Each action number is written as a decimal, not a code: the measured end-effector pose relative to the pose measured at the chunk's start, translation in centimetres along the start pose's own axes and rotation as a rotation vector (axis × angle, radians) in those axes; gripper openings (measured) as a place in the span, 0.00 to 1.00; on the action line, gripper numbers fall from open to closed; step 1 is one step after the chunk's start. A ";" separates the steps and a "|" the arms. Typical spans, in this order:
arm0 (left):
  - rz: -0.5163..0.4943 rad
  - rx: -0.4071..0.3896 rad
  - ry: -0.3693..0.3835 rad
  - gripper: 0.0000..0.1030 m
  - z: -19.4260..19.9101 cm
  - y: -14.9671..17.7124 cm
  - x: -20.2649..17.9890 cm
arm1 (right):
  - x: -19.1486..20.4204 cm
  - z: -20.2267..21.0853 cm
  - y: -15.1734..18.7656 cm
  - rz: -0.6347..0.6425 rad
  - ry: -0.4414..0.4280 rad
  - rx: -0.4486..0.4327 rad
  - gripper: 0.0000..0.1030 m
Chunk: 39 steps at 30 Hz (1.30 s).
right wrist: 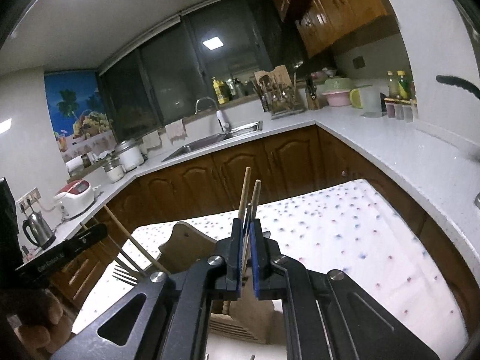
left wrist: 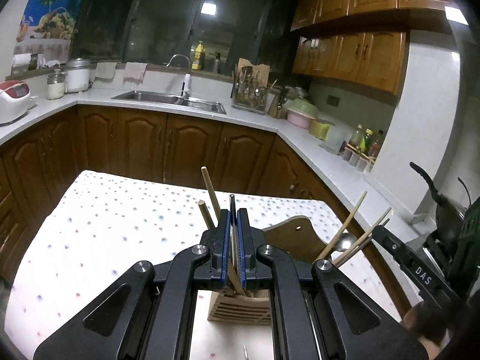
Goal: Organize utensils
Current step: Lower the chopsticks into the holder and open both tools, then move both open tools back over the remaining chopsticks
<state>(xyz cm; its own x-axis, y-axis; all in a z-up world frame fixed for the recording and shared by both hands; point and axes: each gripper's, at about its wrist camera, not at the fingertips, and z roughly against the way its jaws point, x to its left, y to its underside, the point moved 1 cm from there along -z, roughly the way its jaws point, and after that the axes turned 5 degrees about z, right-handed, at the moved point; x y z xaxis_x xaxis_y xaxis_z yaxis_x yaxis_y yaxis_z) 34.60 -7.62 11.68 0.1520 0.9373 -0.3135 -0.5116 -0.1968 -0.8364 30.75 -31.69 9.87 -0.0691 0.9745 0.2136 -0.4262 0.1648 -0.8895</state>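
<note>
Closing our left gripper (left wrist: 233,222) hard, we are pinching a thin dark metal utensil handle (left wrist: 232,202) between its blue-lined jaws, its tip poking up just past them. Below those jaws we are looking down at the slatted wooden utensil holder (left wrist: 240,309), which is standing on the tabletop (left wrist: 120,228) under a dotted white cloth. Two bamboo chopsticks (left wrist: 210,192) are rising out of the holder just left of the jaws. Right of the holder, in the left wrist view, our right gripper (left wrist: 387,235) is reaching in, with more chopsticks and a metal spoon (left wrist: 345,241) fanning out beside it; which utensil it grips we cannot tell from that view.

From the right wrist view we are keeping the right gripper's jaws nearly together on a thin stick or handle, with two chopstick ends (right wrist: 246,186) standing up just beyond them. The holder is showing beneath the jaws, its curved wooden back panel (right wrist: 186,243) rising to their left. Left of the holder, a fork (right wrist: 124,274) and slanting chopsticks are sitting near our left gripper. Beyond the tabletop, the sink (left wrist: 168,97) is lying in the kitchen counter.
</note>
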 end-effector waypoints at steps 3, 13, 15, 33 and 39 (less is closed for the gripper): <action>0.000 0.002 0.000 0.04 0.0 0.0 0.0 | 0.2 0.0 -0.1 0.003 0.002 0.004 0.05; -0.003 0.014 0.053 0.38 2.0 -0.5 -0.3 | -0.9 1.7 -0.6 -0.073 -0.044 -0.036 0.48; 0.002 0.004 0.067 0.52 3.1 -0.6 -0.5 | -1.0 2.7 -0.9 -0.081 -0.044 -0.058 0.57; 0.108 -0.005 0.021 0.85 11.8 6.1 2.6 | -1.9 11.3 4.8 -0.147 -0.044 -0.061 0.94; 0.143 0.074 -0.018 0.85 12.0 9.9 4.3 | -1.8 12.4 8.3 -0.158 -0.041 0.007 0.94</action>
<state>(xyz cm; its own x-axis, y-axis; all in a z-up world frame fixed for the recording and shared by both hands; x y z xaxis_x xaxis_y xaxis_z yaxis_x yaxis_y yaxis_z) 20.00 -2.10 7.48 0.0581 0.9066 -0.4180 -0.5878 -0.3074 -0.7484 16.14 -33.97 7.07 -0.0371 0.9296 0.3666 -0.4413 0.3139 -0.8407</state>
